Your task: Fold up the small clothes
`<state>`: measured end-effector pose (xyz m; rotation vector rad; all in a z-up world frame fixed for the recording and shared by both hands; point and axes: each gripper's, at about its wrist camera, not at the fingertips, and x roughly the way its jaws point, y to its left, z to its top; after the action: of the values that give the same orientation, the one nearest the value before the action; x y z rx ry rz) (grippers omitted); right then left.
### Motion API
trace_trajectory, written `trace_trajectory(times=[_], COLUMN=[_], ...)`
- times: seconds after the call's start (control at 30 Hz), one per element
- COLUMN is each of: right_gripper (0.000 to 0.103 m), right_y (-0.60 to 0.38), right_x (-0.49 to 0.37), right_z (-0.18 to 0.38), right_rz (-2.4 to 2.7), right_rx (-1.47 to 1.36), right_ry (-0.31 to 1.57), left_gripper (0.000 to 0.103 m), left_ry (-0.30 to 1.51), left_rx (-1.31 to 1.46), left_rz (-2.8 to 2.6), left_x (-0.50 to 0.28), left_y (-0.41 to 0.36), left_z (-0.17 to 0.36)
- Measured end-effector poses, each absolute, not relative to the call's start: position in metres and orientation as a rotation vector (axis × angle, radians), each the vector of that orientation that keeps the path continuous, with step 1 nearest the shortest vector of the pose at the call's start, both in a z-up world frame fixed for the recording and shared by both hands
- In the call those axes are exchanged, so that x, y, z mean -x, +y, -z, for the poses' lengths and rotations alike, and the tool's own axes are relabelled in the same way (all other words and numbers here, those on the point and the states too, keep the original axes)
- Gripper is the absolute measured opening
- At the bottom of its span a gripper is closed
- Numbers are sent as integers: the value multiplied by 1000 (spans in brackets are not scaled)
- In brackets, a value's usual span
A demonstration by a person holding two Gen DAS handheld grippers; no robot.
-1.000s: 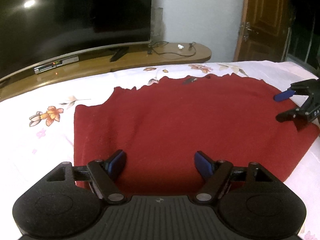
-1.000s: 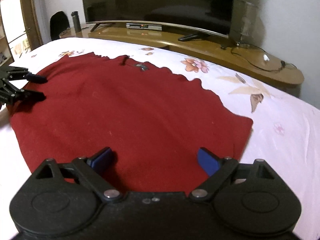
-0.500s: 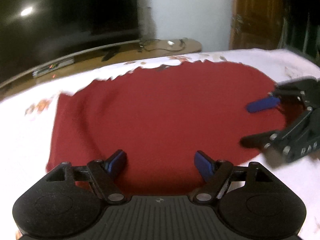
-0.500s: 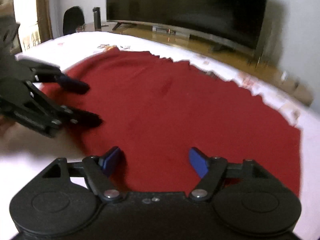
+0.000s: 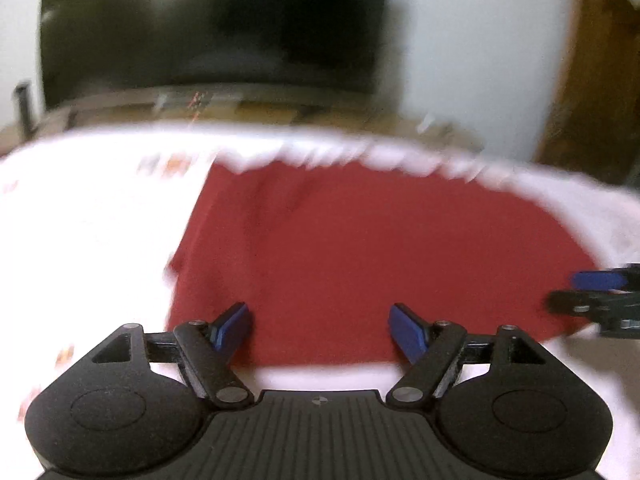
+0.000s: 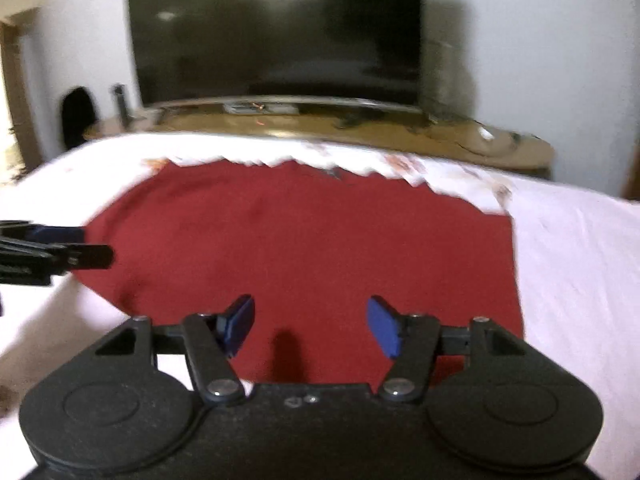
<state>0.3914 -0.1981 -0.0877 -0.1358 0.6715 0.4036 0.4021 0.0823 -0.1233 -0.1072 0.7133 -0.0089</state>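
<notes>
A dark red garment (image 5: 360, 248) lies flat on a white floral bedsheet (image 5: 100, 240); it also shows in the right wrist view (image 6: 312, 248). My left gripper (image 5: 322, 326) is open and empty, just above the garment's near edge. My right gripper (image 6: 310, 320) is open and empty over the near edge further right. Each gripper shows at the other view's edge: the right one (image 5: 592, 296) at the garment's right side, the left one (image 6: 68, 246) at its left side. Both views are blurred by motion.
A large dark TV (image 6: 276, 28) stands on a wooden console (image 6: 360, 128) beyond the bed. A wooden door (image 5: 592, 64) is at the far right. A dark chair (image 6: 78, 116) and a bottle (image 6: 120, 104) stand at the far left.
Both grippers have swung round to face the TV and pulled back to the garment's near edge. They now sit further apart. Both stay open and empty.
</notes>
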Motion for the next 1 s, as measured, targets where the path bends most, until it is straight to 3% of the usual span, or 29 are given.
trace_trajectory(times=[0.07,0.2,0.27,0.3,0.33,0.4,0.5,0.6,0.63,0.73,0.77,1.0], right_gripper=[67,68,84,90,101,102,102,95,92,68,67,85], right_y=[-203,-207,-216,-219,-221,-225,-225,-232,-234,-231,-224,-210], right_x=[-397,-391,-383,-380,-379,-393,-393,-389,-389,-384,-384,-397], right_z=[111,100,88,85,88,109,115,101,97,90,91,117], right_rz=[-329,-318,-310,-283,-248,-216,-220,-212,-212,-242,-249,-222], right_rx=[152,123,80,75,76,74,99,36,9,-19,5,116], right_ry=[736,720,660,635,627,755,743,719,702,646,640,707], left_gripper=[77,77,80,86,99,102,102,102,102,102,102,103], left_ry=[667,617,603,617,653,671,650,599,580,601,649,688], left_rx=[66,75,106,116,128,76,41,48,39,1,-8,23], left_rz=[18,-9,-23,-35,-47,-54,-67,-76,-69,-64,-78,-65], left_x=[-395,-386,-387,-390,-394,-401,-393,-384,-383,-391,-398,-406], left_y=[81,79,83,84,85,79,68,65,62,59,59,70], left_z=[127,104,101,105,114,128,121,110,107,109,117,126])
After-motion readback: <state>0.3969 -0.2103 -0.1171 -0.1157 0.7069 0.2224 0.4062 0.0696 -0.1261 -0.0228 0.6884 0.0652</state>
